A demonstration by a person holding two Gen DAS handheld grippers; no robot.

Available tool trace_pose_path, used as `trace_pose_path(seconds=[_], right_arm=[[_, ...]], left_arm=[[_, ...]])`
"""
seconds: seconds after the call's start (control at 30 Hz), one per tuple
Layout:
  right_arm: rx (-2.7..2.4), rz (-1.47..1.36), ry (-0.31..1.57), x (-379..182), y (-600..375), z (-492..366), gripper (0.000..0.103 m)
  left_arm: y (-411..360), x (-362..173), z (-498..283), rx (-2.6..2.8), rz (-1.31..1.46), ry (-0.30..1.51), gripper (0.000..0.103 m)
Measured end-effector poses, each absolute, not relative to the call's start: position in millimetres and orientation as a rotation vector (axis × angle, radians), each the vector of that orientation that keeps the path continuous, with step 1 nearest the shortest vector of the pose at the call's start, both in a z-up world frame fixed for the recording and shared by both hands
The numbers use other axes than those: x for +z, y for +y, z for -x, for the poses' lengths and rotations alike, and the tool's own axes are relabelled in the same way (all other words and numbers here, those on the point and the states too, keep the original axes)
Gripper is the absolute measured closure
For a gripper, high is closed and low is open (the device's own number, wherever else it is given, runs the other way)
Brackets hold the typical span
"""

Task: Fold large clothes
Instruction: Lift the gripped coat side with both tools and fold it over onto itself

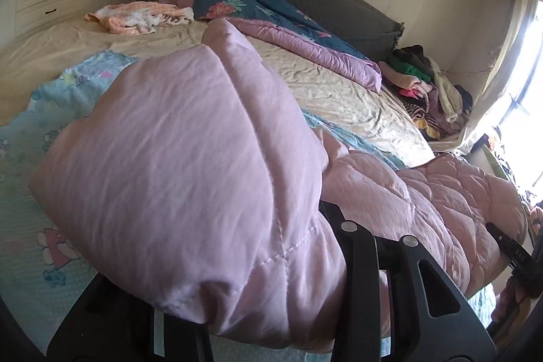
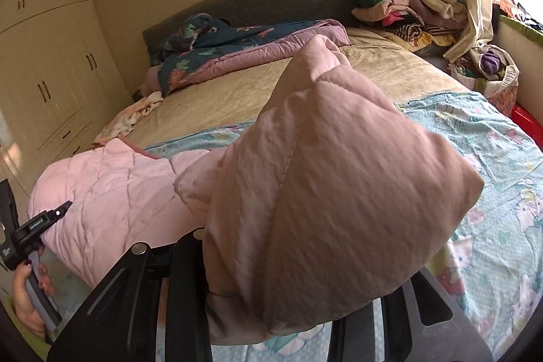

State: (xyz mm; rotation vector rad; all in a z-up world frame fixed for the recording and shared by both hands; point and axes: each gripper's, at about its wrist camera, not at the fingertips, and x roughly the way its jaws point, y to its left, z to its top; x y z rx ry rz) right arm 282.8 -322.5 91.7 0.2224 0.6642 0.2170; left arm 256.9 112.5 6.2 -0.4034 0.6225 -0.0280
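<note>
pink quilted garment lifted off bed at both ends, left gripper and right gripper each clamped on a corner; folding barely begun, no crease laid.

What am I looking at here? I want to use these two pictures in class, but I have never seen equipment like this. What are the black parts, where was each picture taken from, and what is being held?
No robot arm is involved. A person holds a two-finger clamp in each hand, and each clamp carries a wide-angle camera looking along its fingers. One picture comes from the left gripper, the other from the right gripper; the black parts at the bottom are their fingers. Each is shut on part of a pink quilted garment, apparently a padded coat, lifted over a bed. In the right view you also see the person's left hand. A light blue cartoon sheet, a dark floral quilt and a clothes pile lie on the bed.
</note>
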Motion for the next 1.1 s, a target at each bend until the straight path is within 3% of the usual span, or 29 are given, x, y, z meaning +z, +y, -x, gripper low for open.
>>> trace_pose_path(seconds=[1.1], right_arm=[[0.151, -0.278, 0.728, 74.5, -330.7, -173.0, 0.073]], left_arm=[[114.9, -10.6, -164.0, -0.04, 0.375, 0.682, 0.073]])
